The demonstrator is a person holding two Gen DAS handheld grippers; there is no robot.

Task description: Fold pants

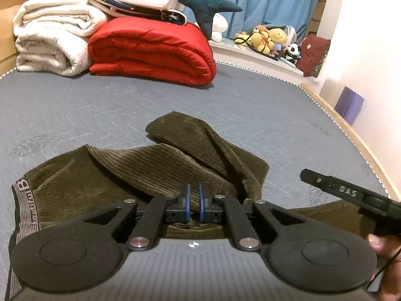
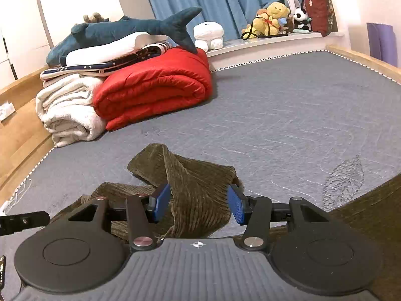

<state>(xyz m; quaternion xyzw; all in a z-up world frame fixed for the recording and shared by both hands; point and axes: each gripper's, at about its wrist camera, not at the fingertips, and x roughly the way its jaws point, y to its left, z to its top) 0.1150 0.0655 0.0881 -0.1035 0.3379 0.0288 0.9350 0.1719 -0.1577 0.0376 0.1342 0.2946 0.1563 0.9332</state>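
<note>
Left hand-held gripper (image 1: 194, 204): jaws narrow, nothing gripped. Right hand-held gripper (image 2: 199, 204): jaws apart, pants (image 2: 198, 195) between, on bed (image 2: 275, 115).

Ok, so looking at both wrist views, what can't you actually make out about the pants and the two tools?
- Left wrist view: the left tool hides the pants just beneath it, so whether its nearly closed pads pinch cloth is unclear.
- Left wrist view: the waistband lettering is partly hidden.
- Right wrist view: the right tool hides the cloth's near end; contact with the pads is uncertain.
- Both views: the pants run off the bottom edge.
</note>
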